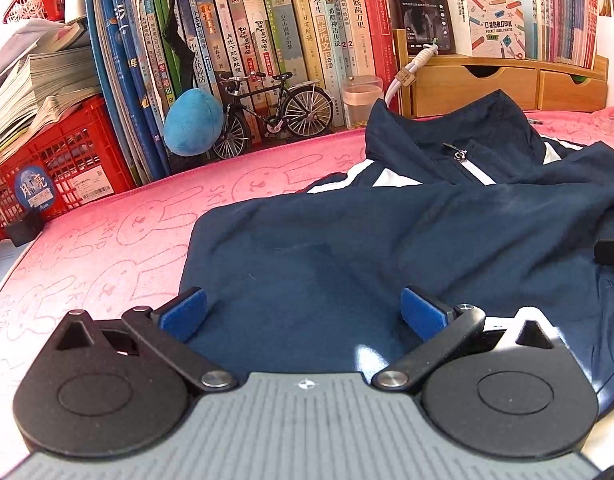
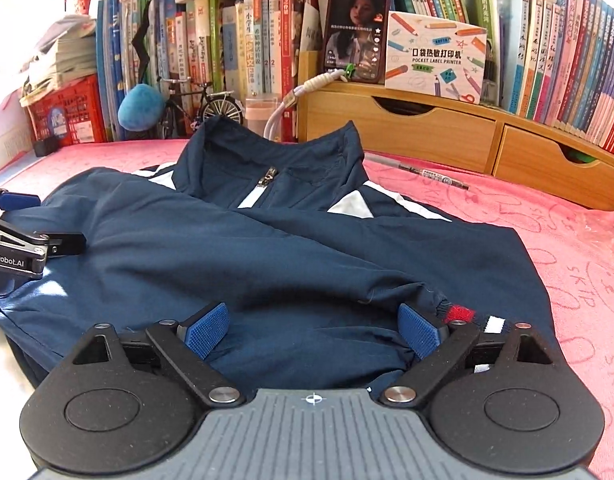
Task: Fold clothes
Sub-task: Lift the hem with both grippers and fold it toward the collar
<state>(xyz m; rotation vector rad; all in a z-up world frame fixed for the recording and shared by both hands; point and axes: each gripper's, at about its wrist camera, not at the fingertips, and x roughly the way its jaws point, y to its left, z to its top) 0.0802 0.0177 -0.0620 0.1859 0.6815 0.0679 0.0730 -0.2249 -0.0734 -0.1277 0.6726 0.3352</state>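
Note:
A navy zip jacket (image 1: 387,240) with white shoulder stripes lies face up on the pink rabbit-print cloth (image 1: 107,248), collar toward the books. It also shows in the right wrist view (image 2: 267,248), with a sleeve folded across the body and its red-and-white striped cuff (image 2: 471,318) near my right fingers. My left gripper (image 1: 303,312) is open over the jacket's lower left part. My right gripper (image 2: 313,332) is open over the lower right part, by the cuff. The left gripper (image 2: 23,240) also appears at that view's left edge.
Books (image 1: 267,40) line the back. A red crate (image 1: 63,160), a blue plush (image 1: 193,122), a model bicycle (image 1: 275,114) and a jar (image 1: 361,100) stand before them. A wooden drawer unit (image 2: 447,136) holds a phone (image 2: 357,26) and a printer box (image 2: 437,58). A pen (image 2: 419,174) lies nearby.

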